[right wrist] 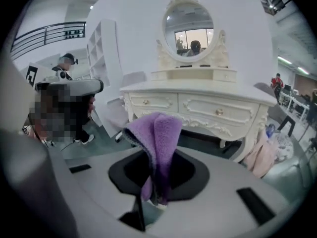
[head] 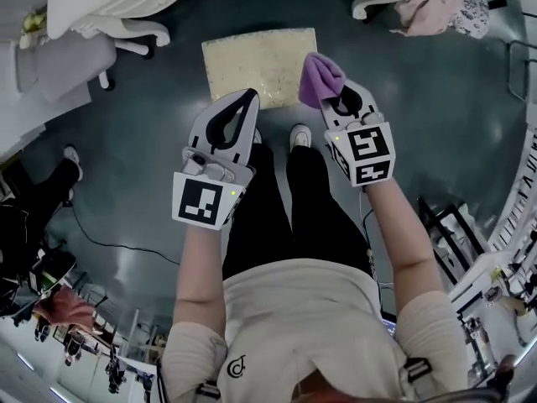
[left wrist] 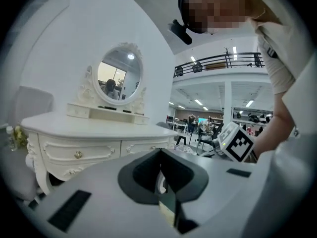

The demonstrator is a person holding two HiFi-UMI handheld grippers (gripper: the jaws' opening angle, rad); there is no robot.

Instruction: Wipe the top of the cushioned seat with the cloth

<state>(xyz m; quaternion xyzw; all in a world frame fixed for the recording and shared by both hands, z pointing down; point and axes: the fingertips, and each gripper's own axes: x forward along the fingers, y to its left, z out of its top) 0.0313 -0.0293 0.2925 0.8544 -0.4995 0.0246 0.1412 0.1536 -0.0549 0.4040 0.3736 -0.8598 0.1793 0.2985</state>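
One floor: a dark blue-grey glossy floor (head: 134, 107) spreads across the head view, smooth, with dull reflections.
Dressing table: a white carved wooden dressing table (right wrist: 198, 103) with curled legs, scrolled trim and small round gold knobs on its drawers stands just beyond the seat.
Mirror: an oval mirror in an ornate white frame (right wrist: 188, 31) stands upright on the table's low back shelf.
Person: black trousers (head: 268, 208), a cream top and white shoes; the toes are near the seat's near edge.
Seat: a pale beige rectangular cushioned seat (head: 252, 61) with a flat, grainy, woven-looking top lies on the floor between the table and the person's feet.
Pink heap: a soft pink crumpled fabric heap (head: 428, 7) sits by the table's right leg, well apart from the seat.
Left gripper: the smooth pale grey plastic left gripper (left wrist: 166, 182) has dark inner pads. Its jaws are brought together with nothing between them. In the head view it is held above the seat's near edge.
Right gripper: the matching grey right gripper (right wrist: 156, 197) has its jaws pinched on the cloth's lower folds.
Cloth: a purple fleecy folded cloth (head: 320, 78) bunches up out of the right jaws in a rounded tuft. In the head view it overlaps the seat's right edge; whether it touches the top cannot be told.
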